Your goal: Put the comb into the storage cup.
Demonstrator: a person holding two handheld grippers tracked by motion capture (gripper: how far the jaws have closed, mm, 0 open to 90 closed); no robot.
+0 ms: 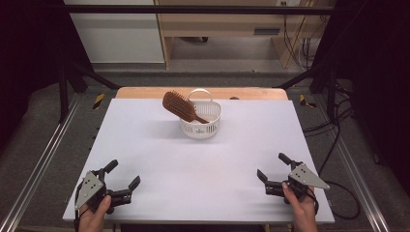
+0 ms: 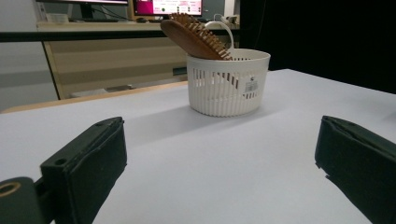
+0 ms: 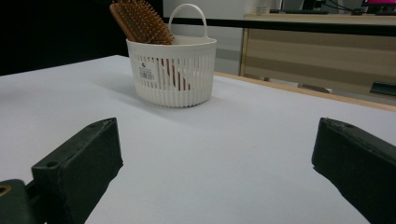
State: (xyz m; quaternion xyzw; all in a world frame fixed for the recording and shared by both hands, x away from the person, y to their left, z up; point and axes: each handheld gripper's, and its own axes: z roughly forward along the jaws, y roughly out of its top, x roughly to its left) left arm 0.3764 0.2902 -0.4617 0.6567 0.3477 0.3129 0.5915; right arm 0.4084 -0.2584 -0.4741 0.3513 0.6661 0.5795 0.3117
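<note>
Hairbrush (image 1: 180, 107) in basket (image 1: 209, 128), far beyond open jaws

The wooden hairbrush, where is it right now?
The wooden hairbrush stands tilted in the white basket near the table's far edge in the high view, handle down, its head leaning out over the rim to the left.

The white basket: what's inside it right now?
A wooden hairbrush stands tilted in the white basket, handle down, bristled head sticking out over the rim. Through the slats only the handle shows; the basket's floor is hidden.
</note>
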